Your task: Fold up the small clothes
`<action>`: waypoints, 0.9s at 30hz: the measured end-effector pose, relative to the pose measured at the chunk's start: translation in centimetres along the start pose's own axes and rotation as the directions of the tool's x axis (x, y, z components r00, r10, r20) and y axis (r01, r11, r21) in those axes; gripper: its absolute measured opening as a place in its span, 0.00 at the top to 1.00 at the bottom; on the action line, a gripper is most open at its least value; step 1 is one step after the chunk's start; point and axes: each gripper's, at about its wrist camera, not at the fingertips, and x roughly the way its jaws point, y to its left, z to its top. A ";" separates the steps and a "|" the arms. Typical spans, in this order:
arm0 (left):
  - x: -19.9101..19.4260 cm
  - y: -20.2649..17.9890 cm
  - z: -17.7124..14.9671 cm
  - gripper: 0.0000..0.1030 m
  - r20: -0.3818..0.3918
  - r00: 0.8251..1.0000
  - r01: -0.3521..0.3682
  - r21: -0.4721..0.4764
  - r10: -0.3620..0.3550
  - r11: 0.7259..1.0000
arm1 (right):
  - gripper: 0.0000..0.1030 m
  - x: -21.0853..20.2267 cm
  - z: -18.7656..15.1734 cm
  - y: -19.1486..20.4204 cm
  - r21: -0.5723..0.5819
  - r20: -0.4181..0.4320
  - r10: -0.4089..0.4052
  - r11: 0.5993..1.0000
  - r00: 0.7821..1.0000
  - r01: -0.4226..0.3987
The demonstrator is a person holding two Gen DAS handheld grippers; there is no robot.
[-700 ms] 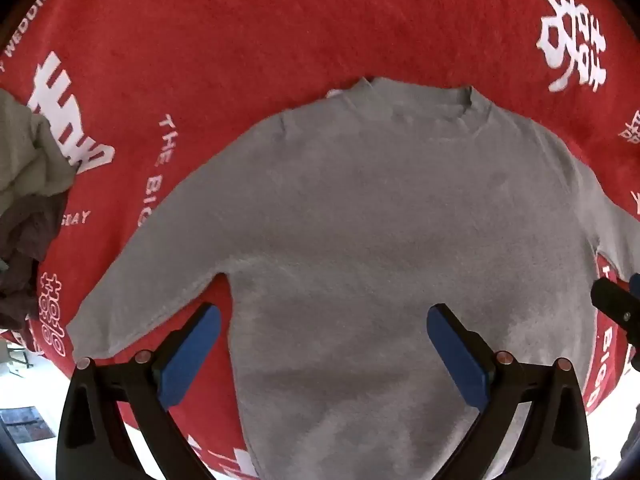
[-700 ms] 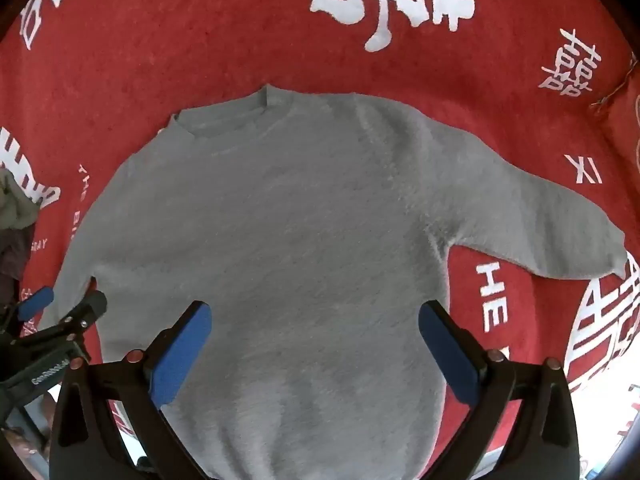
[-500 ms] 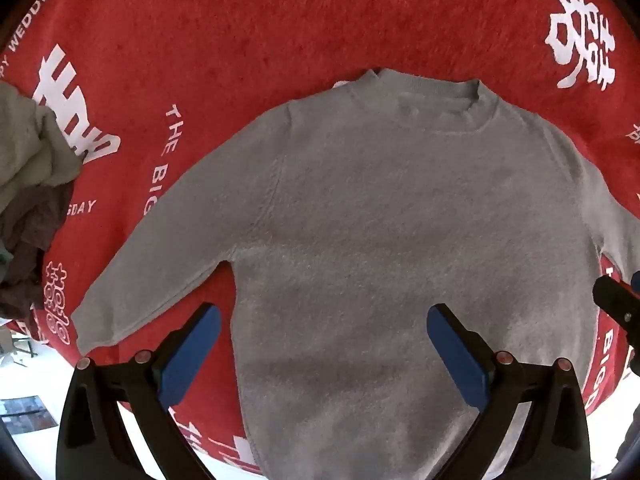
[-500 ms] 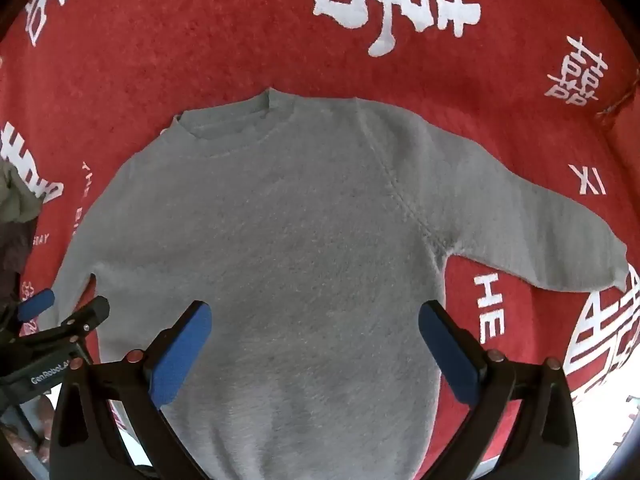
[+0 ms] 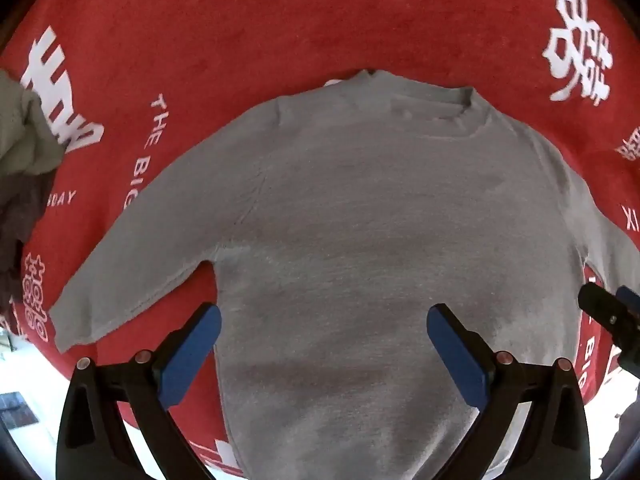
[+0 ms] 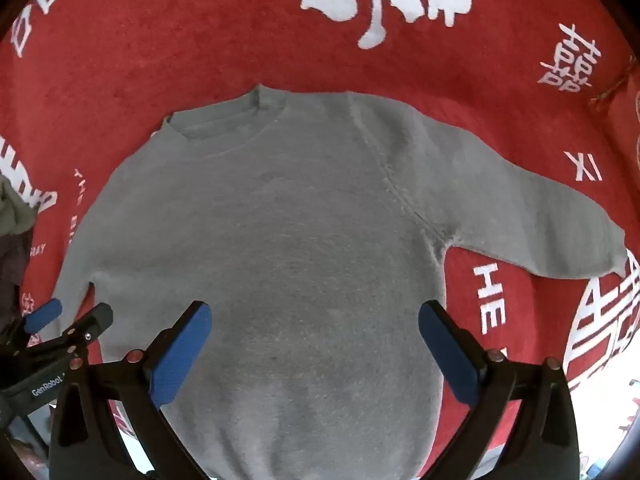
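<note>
A small grey sweater [image 5: 360,232] lies flat, face up, on a red cloth, collar far, both sleeves spread sideways. It also shows in the right wrist view [image 6: 288,232]. My left gripper [image 5: 324,320] is open and empty, hovering above the sweater's lower left body. My right gripper [image 6: 315,318] is open and empty above the lower body, a little to the right. The sweater's hem is hidden below both gripper frames. The left sleeve cuff [image 5: 72,328] and the right sleeve cuff [image 6: 600,252] lie flat.
The red cloth [image 5: 280,32] with white lettering covers the table. A pile of other clothes [image 5: 20,152] lies at the left edge. The table's near edge [image 5: 36,368] runs just below the grippers. The left gripper shows in the right wrist view [image 6: 68,320].
Both views have pulled back and up slightly, so the sweater sits a little lower in the frames. The sweater has not moved and both grippers stay open.
</note>
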 end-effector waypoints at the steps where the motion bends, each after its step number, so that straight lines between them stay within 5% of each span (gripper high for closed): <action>1: 0.1 0.1 0.0 0.00 -0.006 1.000 -0.004 -0.006 0.004 1.000 | 0.00 0.1 0.0 0.0 0.001 -0.005 0.000 1.000 1.000 0.000; 27: 0.9 -0.5 0.5 0.00 -0.088 0.996 -0.021 -0.015 0.020 1.000 | 0.00 1.3 -1.3 -0.4 -0.051 -0.021 -0.029 0.998 0.999 0.028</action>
